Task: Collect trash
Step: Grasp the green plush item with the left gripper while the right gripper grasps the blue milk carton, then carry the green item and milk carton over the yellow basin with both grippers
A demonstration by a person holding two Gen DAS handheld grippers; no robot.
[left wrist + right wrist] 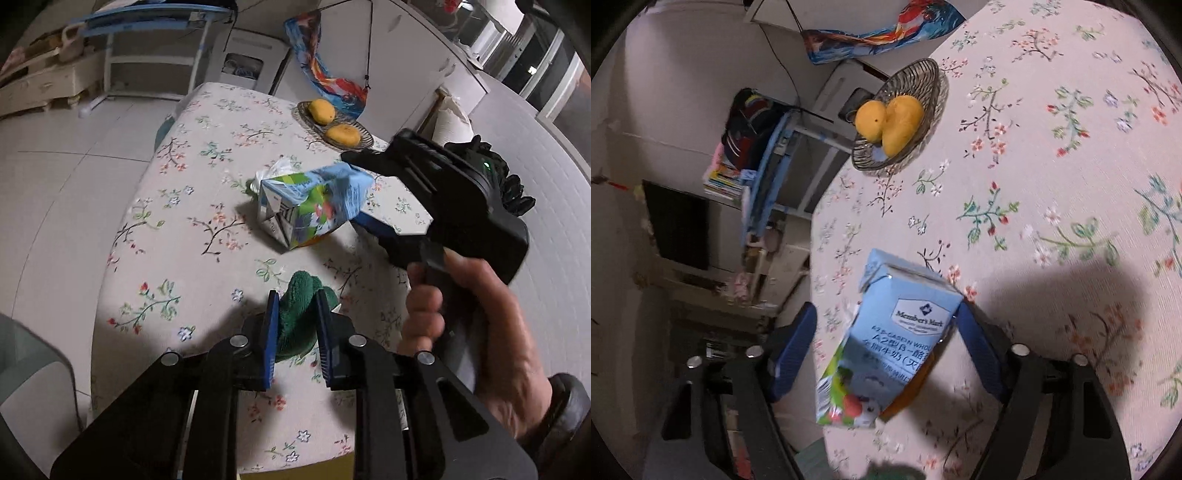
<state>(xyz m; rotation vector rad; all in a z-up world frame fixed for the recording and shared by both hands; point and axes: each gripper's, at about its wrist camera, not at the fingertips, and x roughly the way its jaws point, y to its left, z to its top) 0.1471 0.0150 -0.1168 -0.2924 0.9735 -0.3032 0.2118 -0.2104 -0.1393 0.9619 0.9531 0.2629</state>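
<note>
A light blue milk carton point(310, 206) lies tilted on the floral tablecloth point(177, 229). My right gripper point(356, 188), held by a hand point(476, 317), straddles it from the right. In the right wrist view the carton point(894, 332) sits between the blue pads of my right gripper point(884, 310). The right pad point(979, 350) touches its corner, while the left pad point(794, 350) stands off with a visible gap. My left gripper point(297, 295) is shut on a dark green cloth point(295, 321) near the table's front. A crumpled white tissue point(280, 166) lies just behind the carton.
A wire basket point(364, 134) with two yellow mangoes point(321, 110) stands at the far edge of the table; it also shows as the basket point(923, 70) in the right wrist view. A colourful cloth point(325, 74) hangs behind. A chair back point(33, 369) is at the lower left.
</note>
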